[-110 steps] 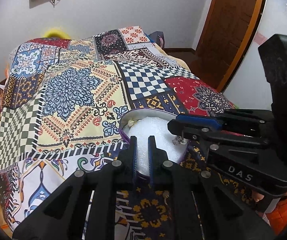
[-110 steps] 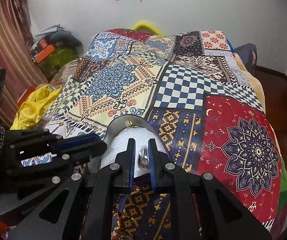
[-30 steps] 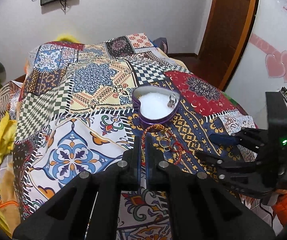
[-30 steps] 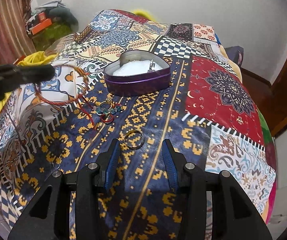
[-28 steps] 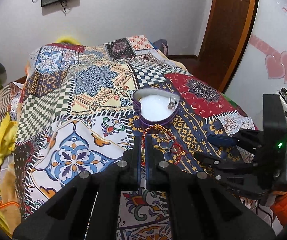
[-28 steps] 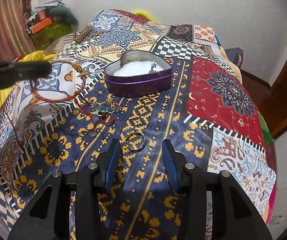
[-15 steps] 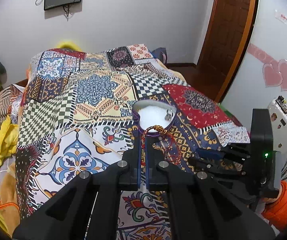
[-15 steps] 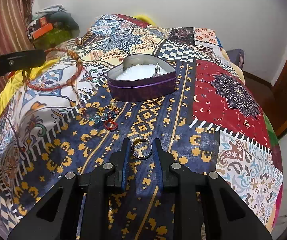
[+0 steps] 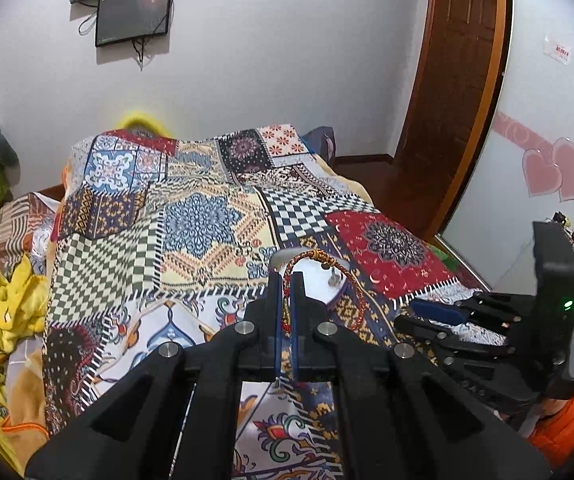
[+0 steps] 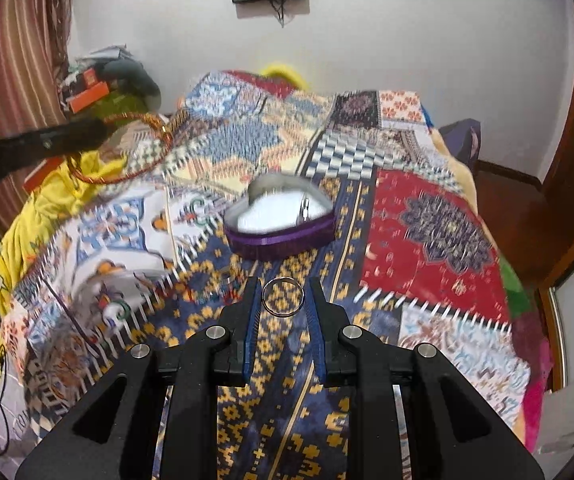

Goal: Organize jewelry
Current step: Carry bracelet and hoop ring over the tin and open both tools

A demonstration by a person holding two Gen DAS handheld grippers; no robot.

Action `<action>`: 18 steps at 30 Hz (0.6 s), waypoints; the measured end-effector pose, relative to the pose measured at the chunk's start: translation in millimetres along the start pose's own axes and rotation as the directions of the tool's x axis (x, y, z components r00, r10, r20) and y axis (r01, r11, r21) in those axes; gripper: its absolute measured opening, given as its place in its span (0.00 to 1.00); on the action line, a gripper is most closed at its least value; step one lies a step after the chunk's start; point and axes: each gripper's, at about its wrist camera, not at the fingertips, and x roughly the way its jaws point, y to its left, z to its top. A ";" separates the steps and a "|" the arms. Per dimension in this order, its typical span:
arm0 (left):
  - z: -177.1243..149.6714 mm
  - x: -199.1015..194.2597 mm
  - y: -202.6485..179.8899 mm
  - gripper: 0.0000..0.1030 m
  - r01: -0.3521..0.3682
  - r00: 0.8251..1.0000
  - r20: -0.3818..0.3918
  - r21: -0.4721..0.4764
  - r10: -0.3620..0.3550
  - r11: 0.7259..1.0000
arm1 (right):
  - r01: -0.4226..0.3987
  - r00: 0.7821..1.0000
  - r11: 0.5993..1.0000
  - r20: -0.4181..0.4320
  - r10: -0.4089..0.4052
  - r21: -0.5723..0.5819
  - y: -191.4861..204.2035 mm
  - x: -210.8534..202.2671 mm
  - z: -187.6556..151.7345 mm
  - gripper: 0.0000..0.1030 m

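Left hand-held gripper point(image 9: 285, 284) pinches red bracelet point(image 9: 327, 276).

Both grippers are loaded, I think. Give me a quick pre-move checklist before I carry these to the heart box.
1. Left gripper shut on the red braided bracelet: ok, cord pinched between the pads, loop standing above them.
2. Right gripper holding the metal ring: cannot tell, the ring sits between the fingers but contact with the pads is not clear.
3. Purple heart-shaped box open: ok, white lining exposed.
4. Room in the box: ok, only one small silver piece stands near its right side.
5. Loose jewelry left on the bedspread: cannot tell how much, that patch is blurred.
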 end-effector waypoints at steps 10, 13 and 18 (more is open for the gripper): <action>10.8 17.0 4.7 0.01 -0.008 1.000 0.005 -0.003 0.008 1.000 | -0.012 0.996 1.000 0.089 0.012 0.000 -1.3 -11.5 29.5 0.19; 11.9 26.4 5.0 0.01 -0.017 1.000 -0.001 0.002 0.017 1.000 | -0.018 0.995 1.000 0.099 0.018 -0.003 -1.3 -8.7 34.3 0.19; 12.9 44.6 7.2 0.01 -0.026 0.999 -0.020 0.002 0.026 1.000 | -0.031 0.995 1.000 0.100 0.030 0.001 -3.0 4.5 42.1 0.19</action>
